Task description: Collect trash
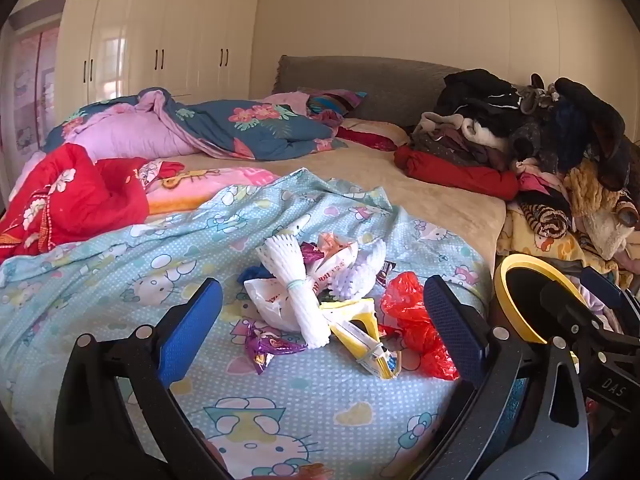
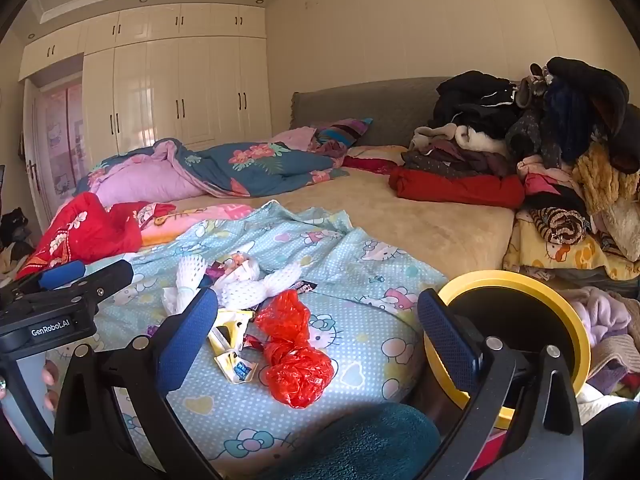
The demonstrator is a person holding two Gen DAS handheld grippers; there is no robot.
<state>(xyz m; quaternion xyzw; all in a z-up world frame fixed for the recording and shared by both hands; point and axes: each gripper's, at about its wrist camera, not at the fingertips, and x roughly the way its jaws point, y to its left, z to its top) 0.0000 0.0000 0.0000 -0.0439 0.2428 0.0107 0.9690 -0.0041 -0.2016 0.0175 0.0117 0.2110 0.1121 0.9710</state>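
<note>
- Your left tool (image 1: 322, 320) is spread wide, its blue pads (image 1: 188, 332) well apart, with nothing between them; it hangs above the bed without touching any trash.
- Your right tool (image 2: 316, 336) is spread just as wide and grips nothing. Its right-side pad sits just in front of the yellow-rimmed bin (image 2: 560, 300); whether they touch cannot be told.
- In the right wrist view your left tool (image 2: 64, 280) shows at the left edge, over the near corner of the bed.
- Framed between the left tool's pads lies the trash pile on the light blue cartoon-cat sheet (image 1: 120, 272): a bundle of white foam netting (image 1: 296, 292) tied with a band lies on top of a white plastic bag (image 1: 268, 300).
- A purple wrapper (image 1: 268, 346) lies just beside the netting's near end, and a yellow-and-white packet (image 1: 364, 340) lies on the other side.
- A crumpled red plastic bag (image 2: 294, 356) lies at the pile's right edge, near the bin, and sits between the right tool's pads in the right wrist view.
- The bin stands beside the bed's right edge, its opening tilted toward you.
- Farther back, a blue floral quilt (image 1: 240, 128) lies bunched by the grey headboard (image 1: 360, 80), and a heap of clothes (image 1: 520, 140) covers the bed's right side.
</note>
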